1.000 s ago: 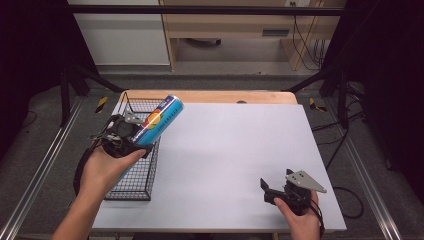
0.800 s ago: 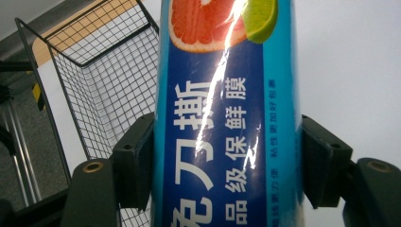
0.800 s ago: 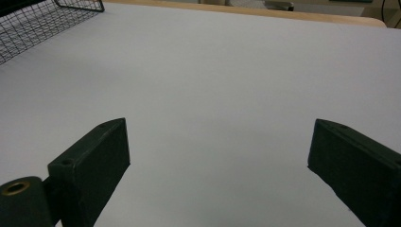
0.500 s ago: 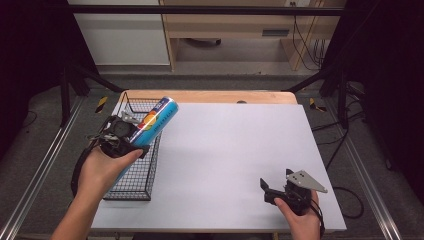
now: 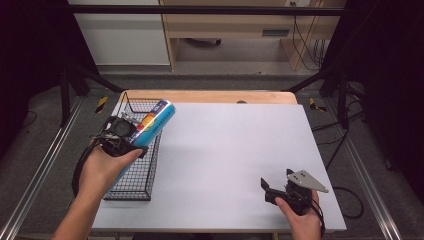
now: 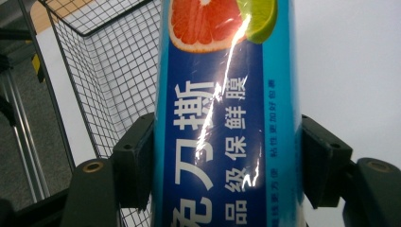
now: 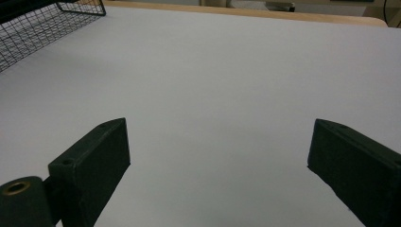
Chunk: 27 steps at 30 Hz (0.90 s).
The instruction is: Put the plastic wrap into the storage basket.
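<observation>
White table wide and bare in the middle; wire basket at its left edge, long side running front to back, open top. Blue cling-film box clamped crosswise in the left gripper, held in the air over the basket's far half, tilted, far end higher and leaning out past the basket's right wall toward the table; grapefruit and lime print at the upper end, white lettering down the face. Jaws pressing both long sides of the box near its lower half, no gap at either pad; grip looks square, not skewed. Right gripper parked low near the table's front right corner, jaws standing wide with nothing between them, bare table ahead; well apart from the box.

Likely step: lowering the box into the basket, or lifting it clear of it; cannot tell which from here. Either way:
- line the box up with the basket's long axis before any descent; as tilted now, far end would catch the right rim
- level it first, then straight down; no swinging in over the wire
- glossy wrap, so keep the clamp firm until the box rests on the mesh floor
- release only once supported; back out upward, clear of the rim
- right gripper fine where parked
</observation>
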Each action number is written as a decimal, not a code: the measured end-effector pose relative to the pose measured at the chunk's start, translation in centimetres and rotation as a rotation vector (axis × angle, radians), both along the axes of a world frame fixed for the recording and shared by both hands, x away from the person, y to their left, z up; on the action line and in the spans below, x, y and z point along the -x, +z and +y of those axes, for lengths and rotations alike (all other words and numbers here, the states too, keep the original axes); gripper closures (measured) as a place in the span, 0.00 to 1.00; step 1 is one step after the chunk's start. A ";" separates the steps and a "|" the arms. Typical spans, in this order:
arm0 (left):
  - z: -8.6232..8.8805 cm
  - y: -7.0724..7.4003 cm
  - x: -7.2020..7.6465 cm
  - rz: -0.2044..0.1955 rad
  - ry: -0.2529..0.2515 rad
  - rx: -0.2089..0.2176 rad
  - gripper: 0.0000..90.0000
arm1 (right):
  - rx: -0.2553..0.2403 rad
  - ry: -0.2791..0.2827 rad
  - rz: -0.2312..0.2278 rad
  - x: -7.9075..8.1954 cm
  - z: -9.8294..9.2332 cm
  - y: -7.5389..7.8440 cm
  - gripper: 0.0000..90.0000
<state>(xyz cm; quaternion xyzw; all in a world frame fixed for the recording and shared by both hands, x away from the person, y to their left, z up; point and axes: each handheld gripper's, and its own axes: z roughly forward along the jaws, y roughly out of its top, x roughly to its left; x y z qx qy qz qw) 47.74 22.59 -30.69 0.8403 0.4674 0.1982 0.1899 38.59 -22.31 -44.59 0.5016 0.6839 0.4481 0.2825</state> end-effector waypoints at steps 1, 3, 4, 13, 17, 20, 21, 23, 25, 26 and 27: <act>0.1 -0.1 -0.1 0.004 0.006 0.000 0.36 | -0.001 0.001 0.000 0.0 0.0 0.0 0.07; 0.2 -0.3 -0.2 0.011 0.015 -0.002 0.36 | -0.003 0.002 0.001 0.0 0.0 0.0 0.07; 0.3 -0.4 -0.3 0.014 0.020 -0.002 0.35 | -0.004 0.002 0.001 0.0 0.0 0.0 0.07; 1.0 -1.2 -0.7 0.034 0.052 -0.001 0.36 | -0.003 0.005 0.003 0.0 0.1 0.0 0.07; 1.3 -1.7 -1.0 0.048 0.063 0.004 0.36 | -0.003 0.009 0.003 0.0 0.1 0.0 0.07; 1.3 -2.0 -1.1 0.055 0.068 -0.002 0.36 | -0.005 0.009 0.002 0.0 0.1 0.0 0.07; 1.4 -2.0 -1.2 0.059 0.068 -0.007 0.36 | -0.004 0.009 0.003 0.0 0.1 0.0 0.07; 1.6 -2.1 -1.2 0.059 0.075 -0.004 0.36 | -0.005 0.008 0.005 0.0 0.0 0.0 0.07; 1.7 -2.2 -1.3 0.057 0.081 0.000 0.36 | -0.008 0.006 0.003 0.0 0.0 0.0 0.07; 1.8 -2.3 -1.4 0.062 0.082 -0.003 0.36 | -0.010 0.006 0.002 0.0 -0.1 0.0 0.07; 1.8 -2.3 -1.4 0.064 0.084 -0.005 0.36 | -0.009 0.006 0.001 0.0 -0.1 0.0 0.07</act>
